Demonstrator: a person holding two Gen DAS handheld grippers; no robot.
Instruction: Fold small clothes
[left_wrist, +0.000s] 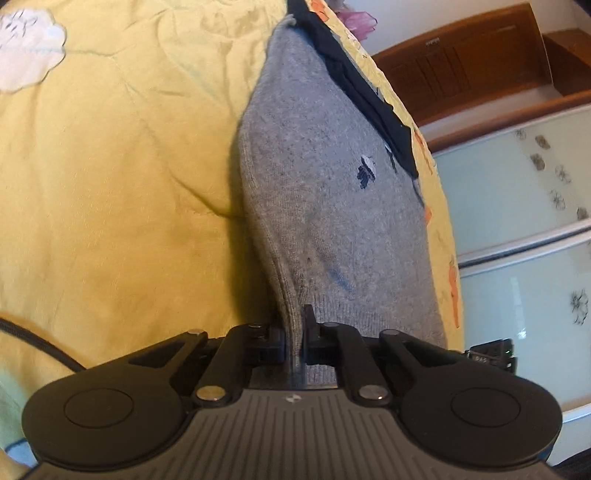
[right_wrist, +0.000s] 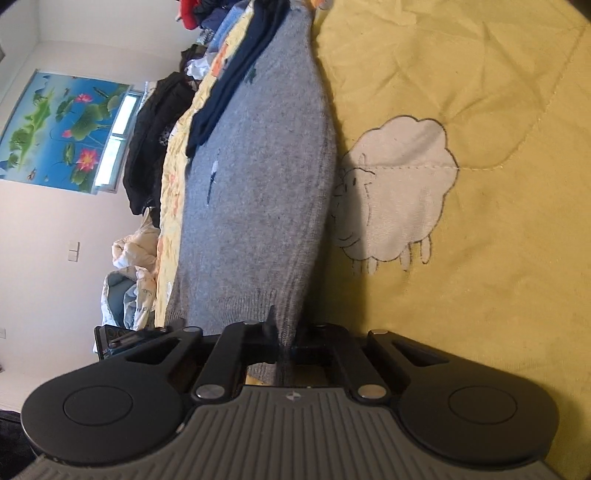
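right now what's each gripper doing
left gripper: shut on the ribbed hem of the grey knitted sweater.
right gripper: shut on the same hem.

Left gripper (left_wrist: 294, 338) jaws clamped on grey knit hem, right gripper (right_wrist: 286, 341) likewise

Bed, covered by a yellow quilt (right_wrist: 480, 314) with stitched seams and a white sheep appliqué (right_wrist: 399, 195); a second white appliqué (left_wrist: 26, 48) appears in the left wrist view. Lying on the quilt: one grey knit sweater (right_wrist: 258, 184) with a ribbed hem, a dark navy garment (right_wrist: 229, 92) along its far edge, and a black cable (left_wrist: 40, 339).
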